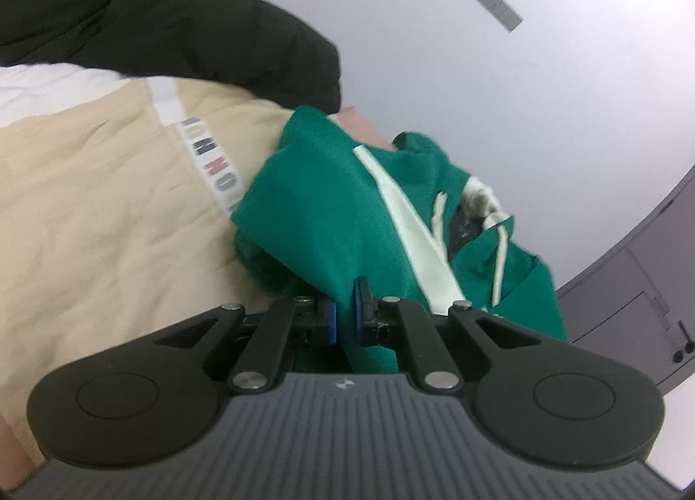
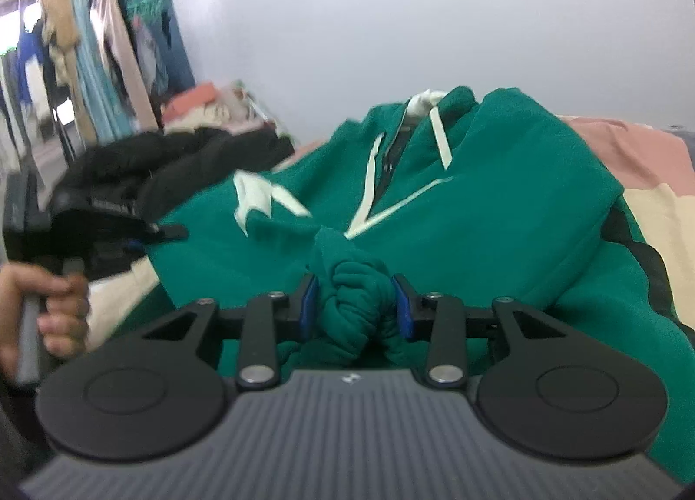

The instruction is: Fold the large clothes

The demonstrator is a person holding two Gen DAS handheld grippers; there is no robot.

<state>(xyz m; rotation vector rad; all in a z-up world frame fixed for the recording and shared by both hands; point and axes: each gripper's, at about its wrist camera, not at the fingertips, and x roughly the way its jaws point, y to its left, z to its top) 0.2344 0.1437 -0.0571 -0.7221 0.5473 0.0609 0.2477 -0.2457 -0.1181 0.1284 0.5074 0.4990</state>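
A deep green hoodie (image 2: 478,204) carries pale cream stripes and cream drawcords (image 2: 441,139), with a dark lining showing at its neck opening. It lies on a bedcover (image 1: 87,196) of cream-beige, which has a white band (image 1: 208,152) printed with grey, blue and red letters, and a salmon-pink panel at the far side. A black padded jacket (image 2: 182,170) sits beside the green. Both grippers (image 2: 354,304) are black with bright blue pads (image 1: 359,304) and a grey ribbed body. The wall (image 2: 478,31) is pale lilac-white. Hanging clothes (image 2: 87,44) show tan, turquoise, blue and pink.
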